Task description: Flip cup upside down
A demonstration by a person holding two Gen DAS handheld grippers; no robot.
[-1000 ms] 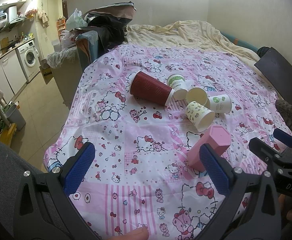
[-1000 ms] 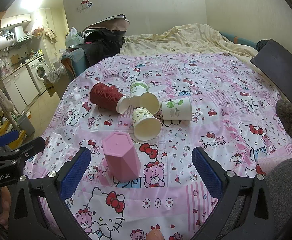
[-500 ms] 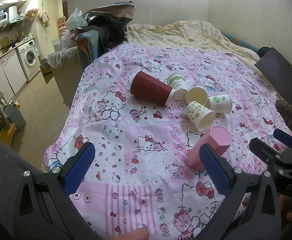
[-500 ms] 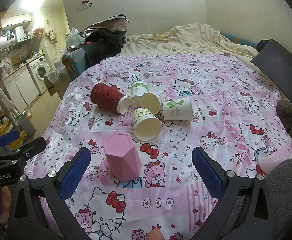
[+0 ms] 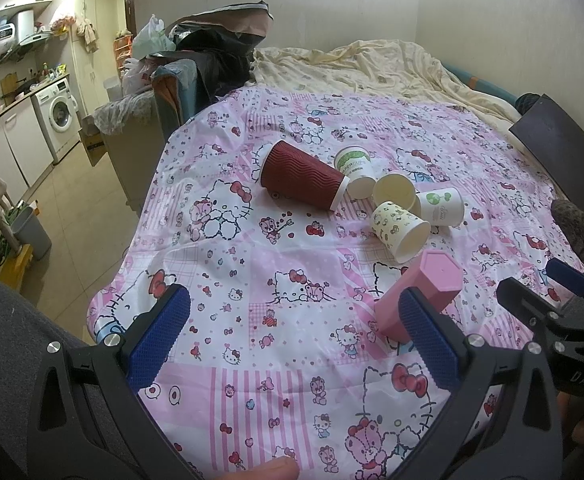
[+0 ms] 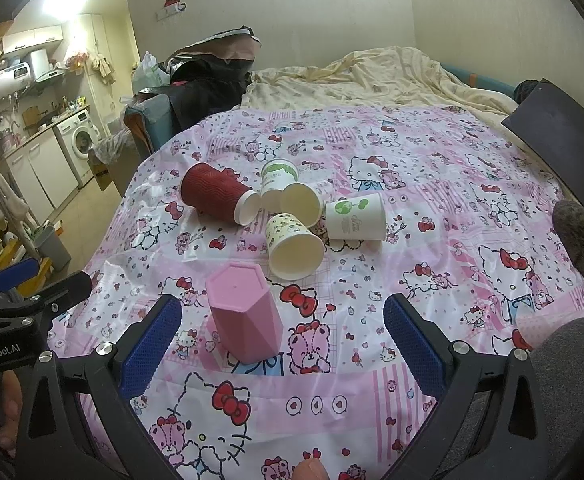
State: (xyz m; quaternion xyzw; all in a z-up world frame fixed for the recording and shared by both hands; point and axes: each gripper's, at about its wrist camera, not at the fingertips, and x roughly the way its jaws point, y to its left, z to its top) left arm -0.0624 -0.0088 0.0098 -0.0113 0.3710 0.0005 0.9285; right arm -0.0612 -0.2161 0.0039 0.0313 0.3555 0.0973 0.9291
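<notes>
Six cups are on the surface [image 6: 432, 152], which is covered by a pink cartoon-print cloth [image 6: 372, 360]. One pink cup [image 6: 246, 316] with flat facets stands mouth down, its closed base on top. The other five lie on their sides in a loose cluster farther back: a dark red ribbed cup [image 6: 216, 198], a white cup with green lettering [image 6: 278, 178], a plain cream cup [image 6: 302, 206] whose mouth faces the camera, a white cup with a green tree mark [image 6: 356, 218], and a yellow-patterned cup [image 6: 292, 244]. The red cup's rim sits against the green-lettered one; the yellow-patterned cup lies just beside the cream one.

There are two tools — one per hand. The left tool [image 5: 292, 344] is spread wide and grasps nothing; in its own view the pink cup [image 5: 420, 296] shows partly behind the right-hand pad [image 5: 428, 344], though whether they touch cannot be told. The right tool [image 6: 280, 344] is likewise spread wide and empty, its pads on either side of the pink cup's lower half without touching it.

A striped cat [image 6: 582, 244] lies at the right edge.
</notes>
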